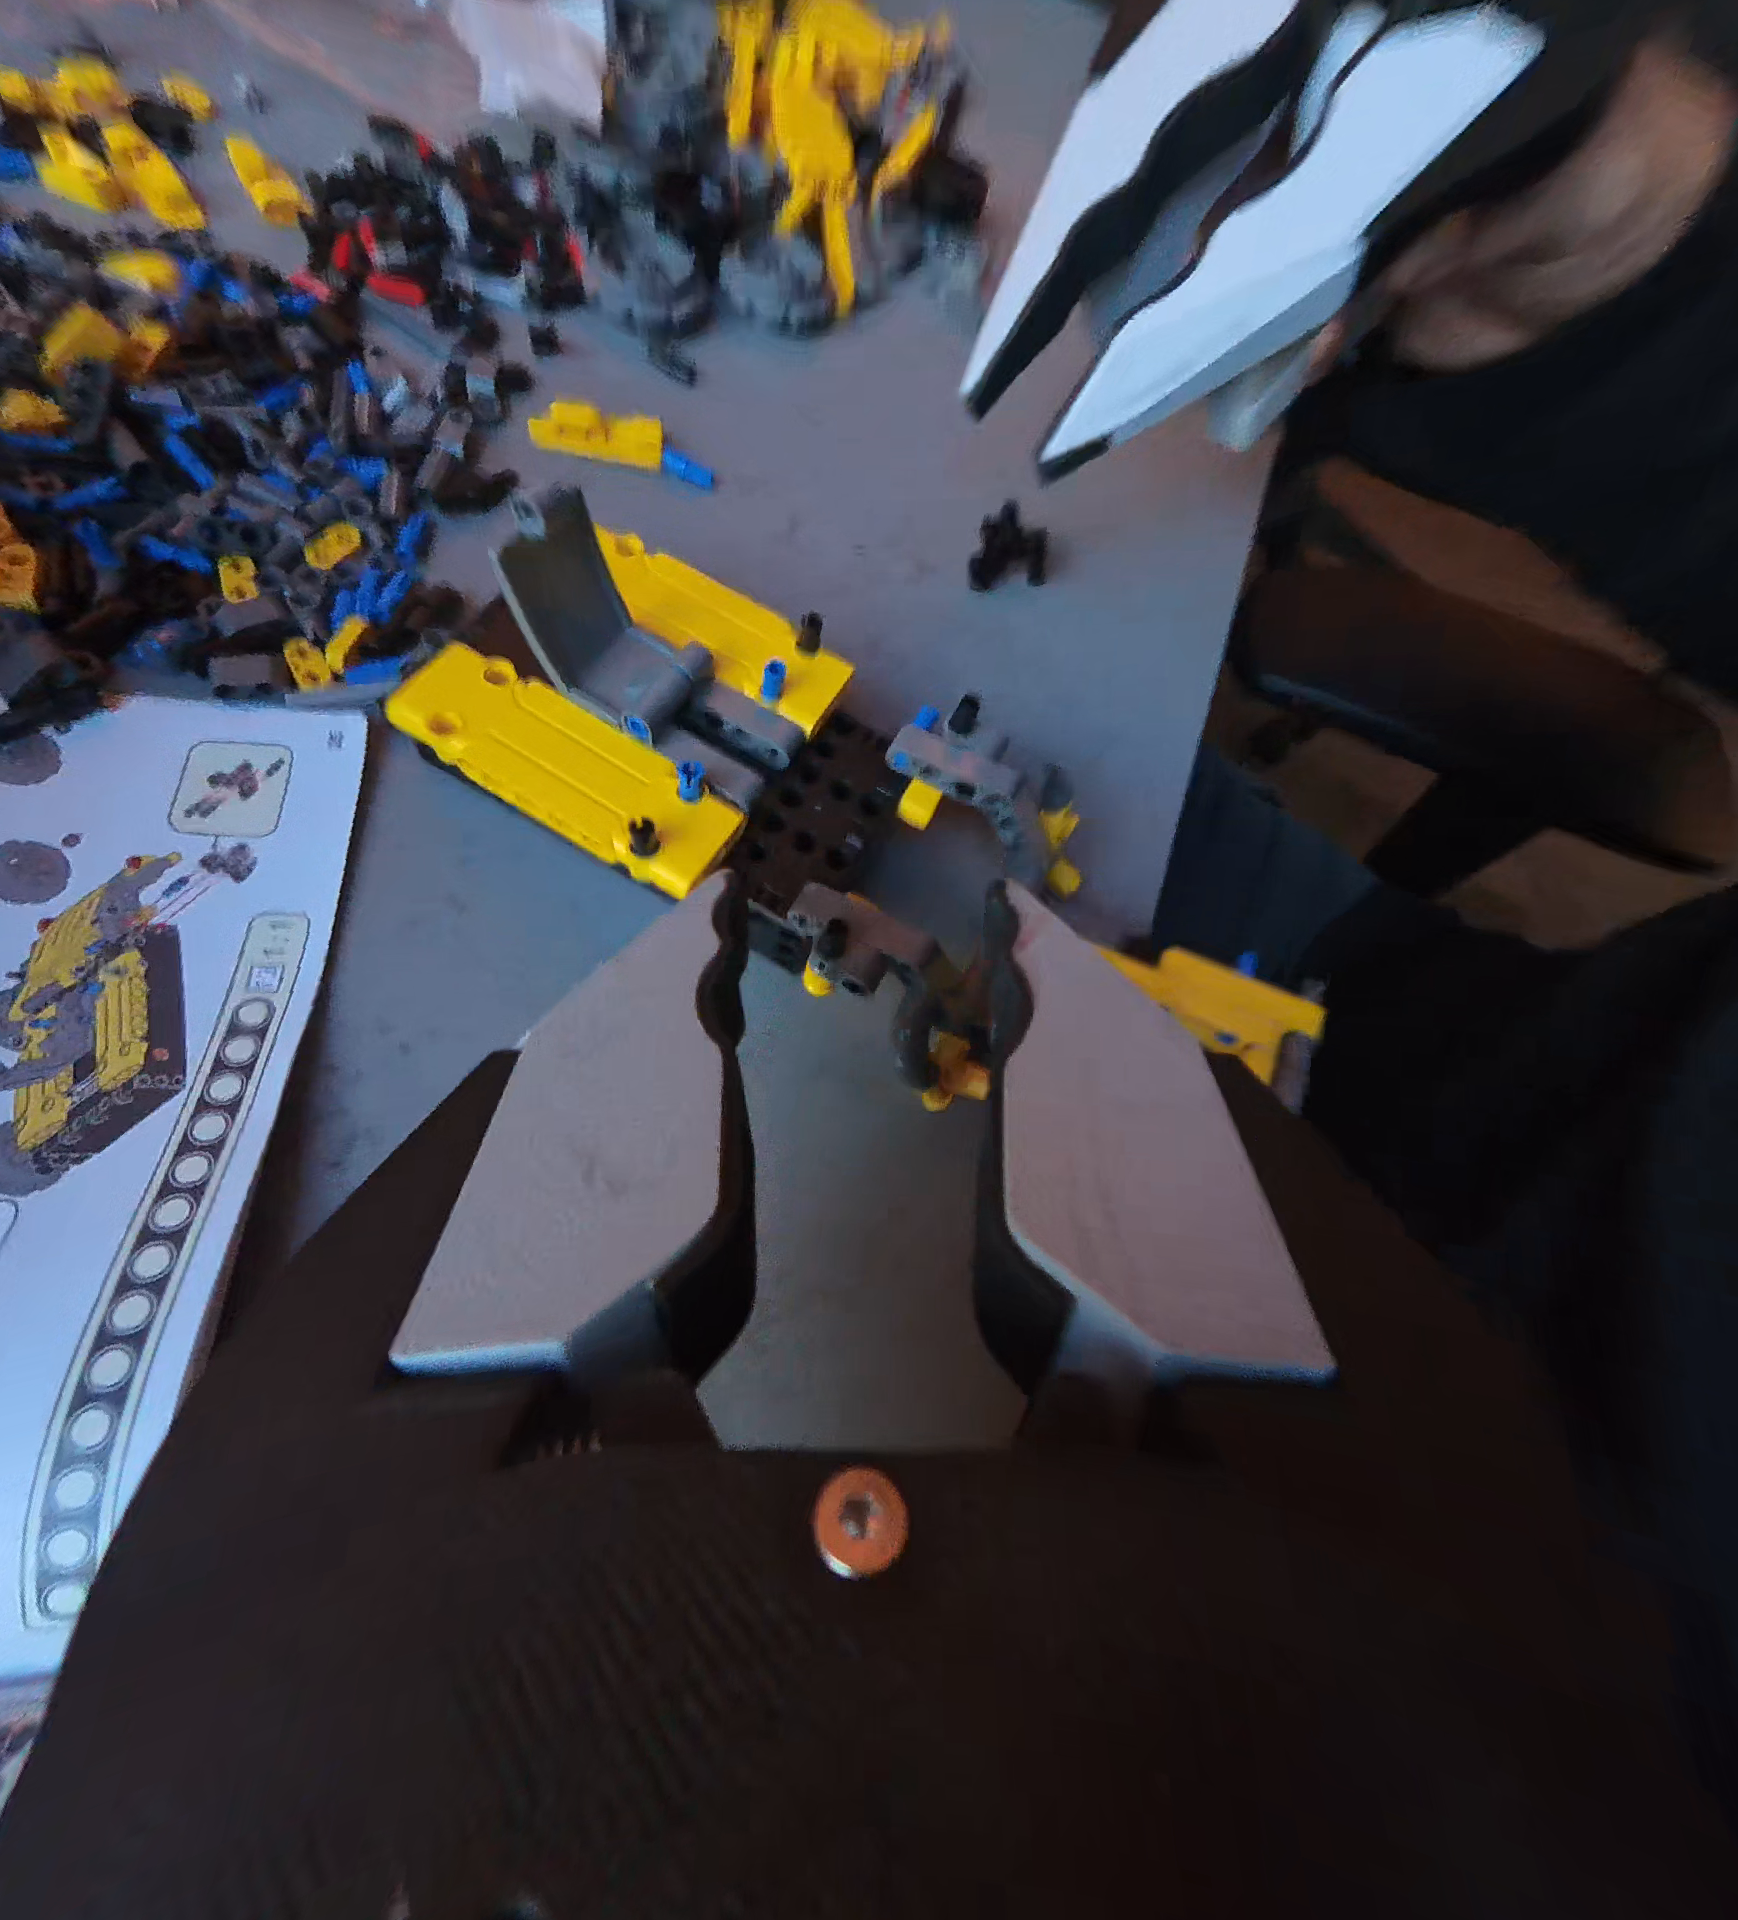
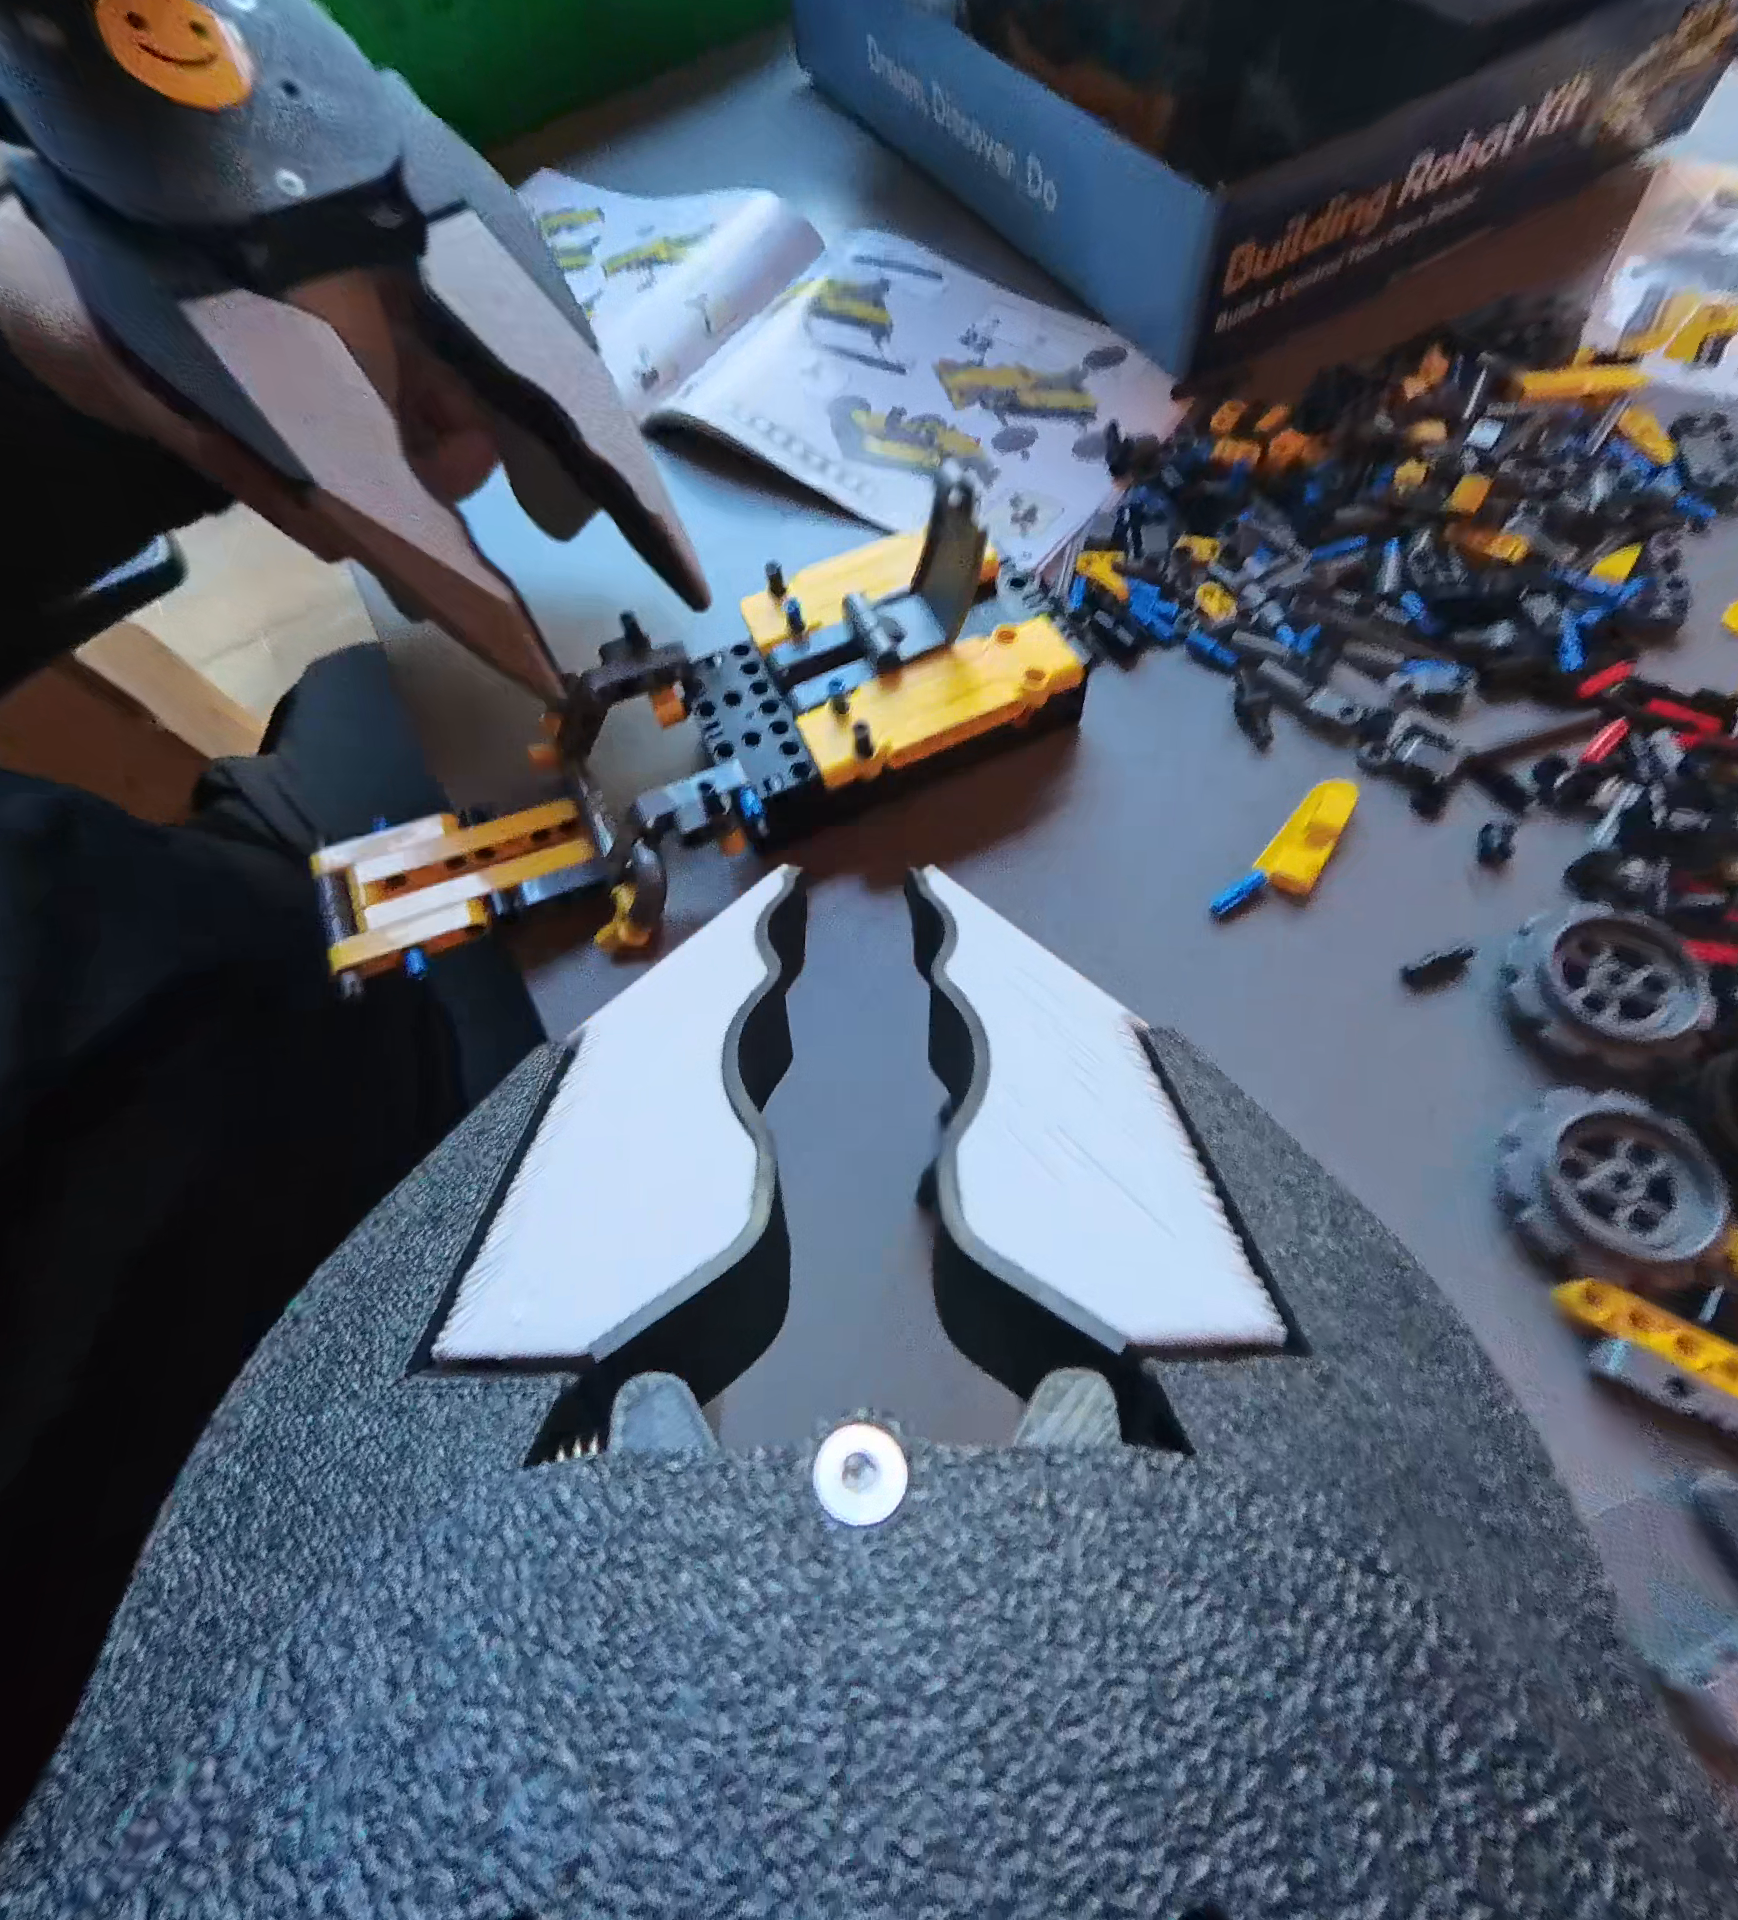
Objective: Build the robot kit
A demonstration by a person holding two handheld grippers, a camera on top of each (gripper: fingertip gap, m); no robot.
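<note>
At centre frame on the table (image 1: 491,935), the left hand-held gripper (image 1: 860,920) stands part-open around the half-built yellow brick model's (image 1: 574,748) grey arm, a light, rigid, easily unclipped piece best held by its frame, while the right hand-held gripper (image 2: 854,883) hovers slightly open, empty.

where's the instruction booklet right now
In the left wrist view the open instruction booklet lies flat on the table's left side, beside the half-built yellow model, below the loose parts pile.

Print on the blue box (image 2: 1260,208) far ahead-right of the right gripper (image 2: 854,883). Page number and step marks on the instruction booklet (image 1: 117,1039) left of the left gripper (image 1: 860,914). Smiley sticker (image 2: 174,47) on that gripper's body.
</note>
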